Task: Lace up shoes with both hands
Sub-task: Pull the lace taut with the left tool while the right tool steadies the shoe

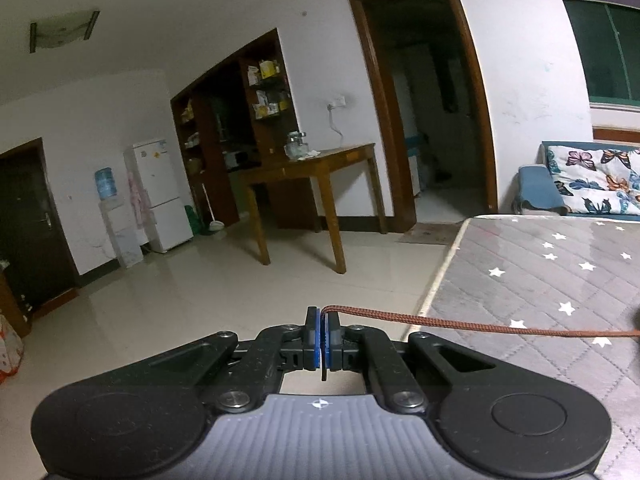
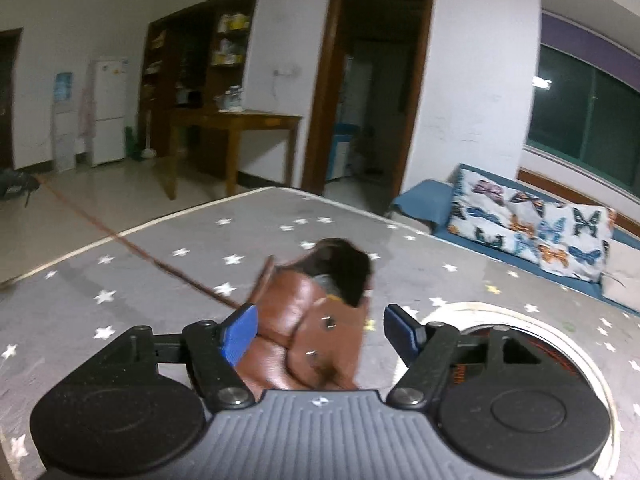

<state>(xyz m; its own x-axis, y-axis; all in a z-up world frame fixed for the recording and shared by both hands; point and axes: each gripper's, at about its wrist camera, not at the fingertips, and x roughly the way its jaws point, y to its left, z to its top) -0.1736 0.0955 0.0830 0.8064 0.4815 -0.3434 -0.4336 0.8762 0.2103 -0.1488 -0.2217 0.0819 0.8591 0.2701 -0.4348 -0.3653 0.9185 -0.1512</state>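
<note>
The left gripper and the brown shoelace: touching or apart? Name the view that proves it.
Touching. The left wrist view shows the left gripper shut, its blue pads clamping the shoelace, which runs off to the right.

The shoe point(image 2: 316, 320) looks like glossy brown leather, its lace point(image 1: 460, 325) a rough woven cord. The surface point(image 2: 160, 264) wears quilted grey cloth; both tools look matt black plastic.

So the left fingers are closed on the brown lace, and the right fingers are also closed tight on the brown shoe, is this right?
Not quite. The left gripper is closed on the brown lace, but the right gripper is open: in the right wrist view its blue fingers stand apart on either side of the brown shoe, without clamping it.
</note>
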